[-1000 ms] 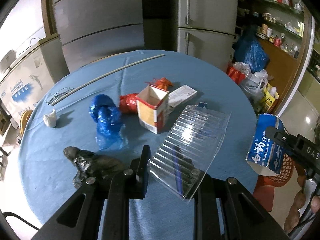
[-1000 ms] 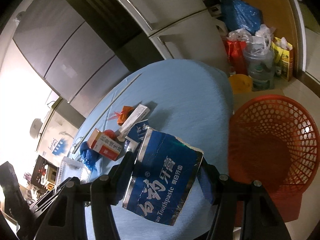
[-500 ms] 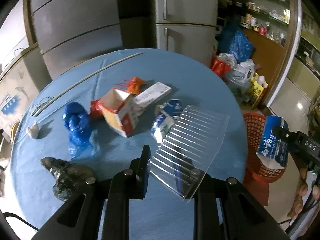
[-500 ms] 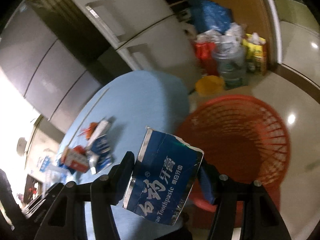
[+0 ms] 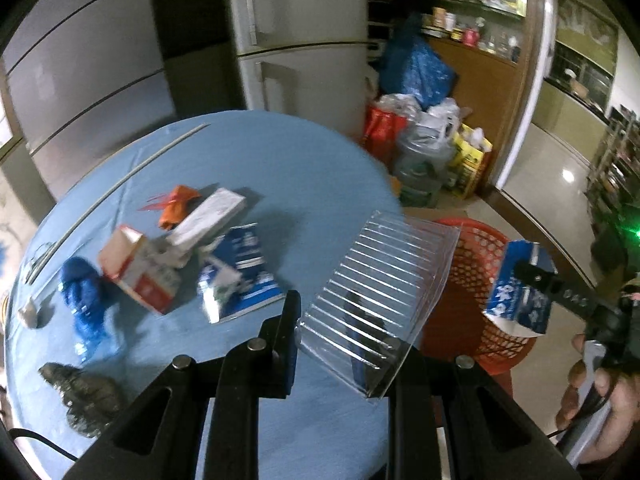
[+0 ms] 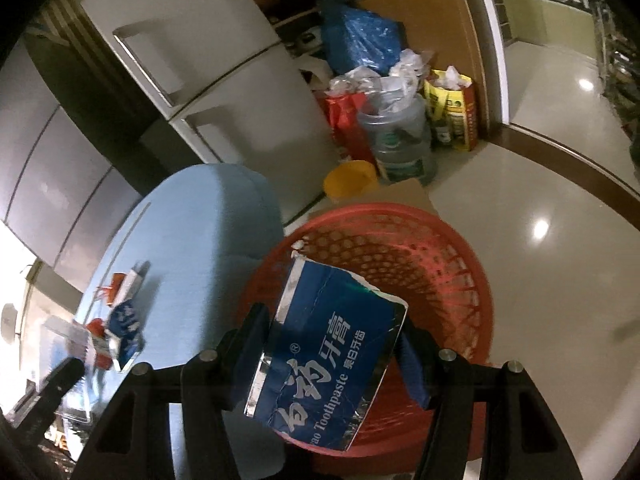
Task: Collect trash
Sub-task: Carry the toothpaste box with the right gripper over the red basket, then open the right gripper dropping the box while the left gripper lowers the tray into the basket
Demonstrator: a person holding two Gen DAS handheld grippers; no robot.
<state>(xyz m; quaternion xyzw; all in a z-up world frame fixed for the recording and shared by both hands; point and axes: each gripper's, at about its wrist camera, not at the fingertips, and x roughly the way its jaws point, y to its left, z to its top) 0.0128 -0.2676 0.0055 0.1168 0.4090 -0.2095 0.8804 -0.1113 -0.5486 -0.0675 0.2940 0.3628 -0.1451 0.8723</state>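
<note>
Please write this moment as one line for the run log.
left gripper: shut on clear plastic tray | right gripper: shut on toothpaste box above red basket | table: trash left

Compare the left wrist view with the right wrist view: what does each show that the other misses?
Only the left wrist view shows the left hand-held gripper shut on the clear plastic tray, the black crumpled bag and the person's hand. Only the right wrist view shows the yellow bowl on the floor. Both show the blue toothpaste box in the right hand-held gripper over the red basket, and the blue table.
</note>
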